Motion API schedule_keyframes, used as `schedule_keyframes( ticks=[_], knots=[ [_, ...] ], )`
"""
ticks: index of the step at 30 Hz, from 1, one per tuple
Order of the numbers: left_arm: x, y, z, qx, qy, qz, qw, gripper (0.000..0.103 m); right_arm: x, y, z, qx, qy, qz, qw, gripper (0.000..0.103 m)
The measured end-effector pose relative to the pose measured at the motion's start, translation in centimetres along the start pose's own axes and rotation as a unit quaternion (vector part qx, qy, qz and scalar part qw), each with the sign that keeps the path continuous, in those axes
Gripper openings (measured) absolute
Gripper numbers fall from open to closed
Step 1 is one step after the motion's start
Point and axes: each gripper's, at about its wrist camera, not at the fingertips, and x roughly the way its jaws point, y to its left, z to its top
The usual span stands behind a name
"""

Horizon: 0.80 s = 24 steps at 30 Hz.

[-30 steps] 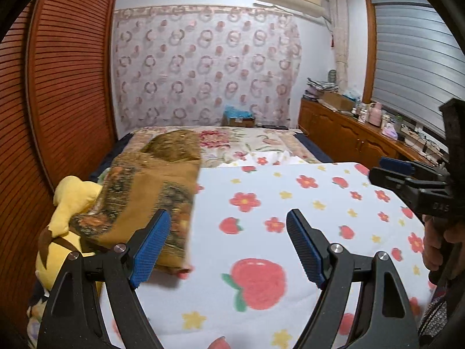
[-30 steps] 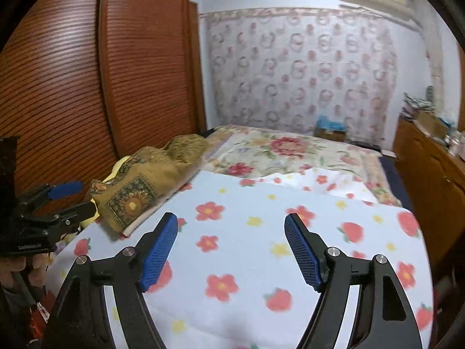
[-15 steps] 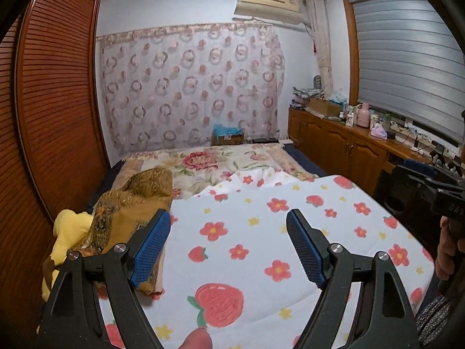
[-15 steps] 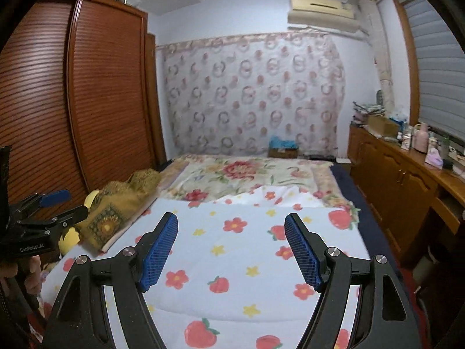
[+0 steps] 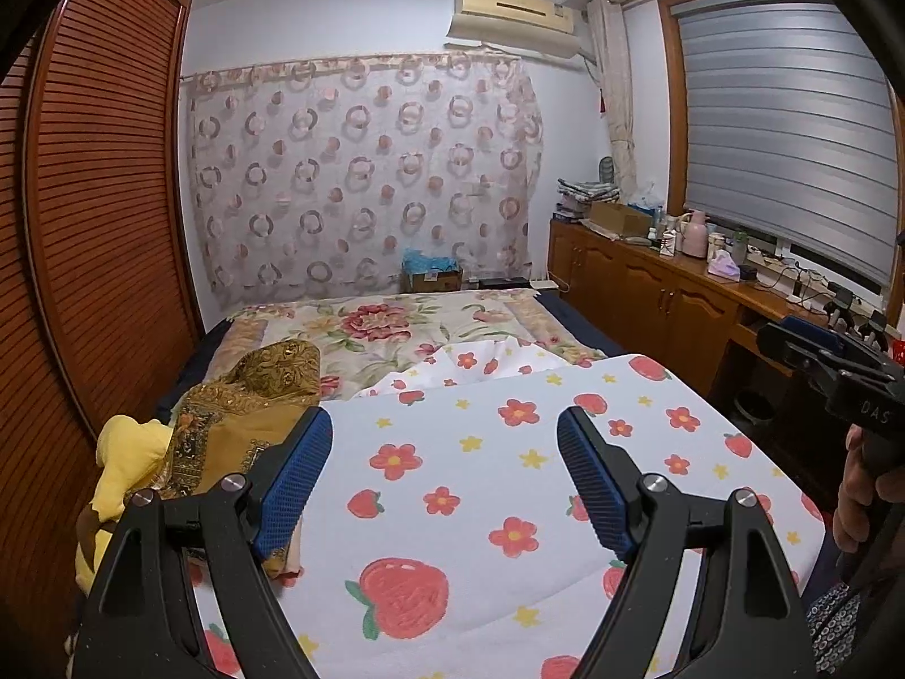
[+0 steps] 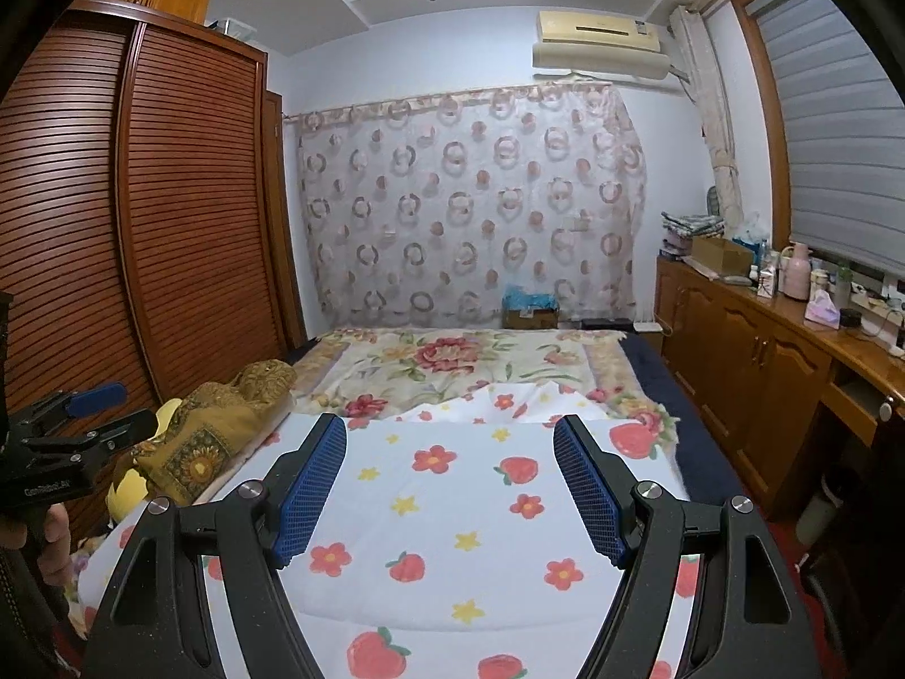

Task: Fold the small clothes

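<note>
Grippers now sit higher and more level than a second ago: both views have tipped up from the bedspread to take in the curtain (image 5: 362, 181), the ceiling and the air conditioner (image 5: 515, 17), and the bed looks farther below. The left gripper (image 5: 444, 475) hangs above the strawberry blanket (image 5: 509, 486) with its blue pads spread wide, holding nothing; the right gripper (image 6: 449, 481) hovers likewise, released and empty, over the same blanket (image 6: 452, 509). Each gripper shows at the edge of the other's view, gripped by a hand: the right one at the right edge of the left view, the left one at the left edge of the right view. The brown patterned cloth (image 5: 249, 424) lies bunched at the blanket's left edge, against a yellow plush (image 5: 121, 469) beside the wardrobe (image 5: 96, 226); in the right view the cloth (image 6: 220, 430) sits apart from both grippers.
</note>
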Motion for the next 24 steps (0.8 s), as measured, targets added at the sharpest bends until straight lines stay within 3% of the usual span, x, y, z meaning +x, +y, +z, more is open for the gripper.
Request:
schedule_keyframes(
  ticks=[24],
  knots=[
    [-0.4,0.5,0.0,-0.006,-0.001,0.004,1.0000,0.082,-0.1,-1.3,0.1,-0.001,0.004,0.005,1.000,0.078]
  ],
)
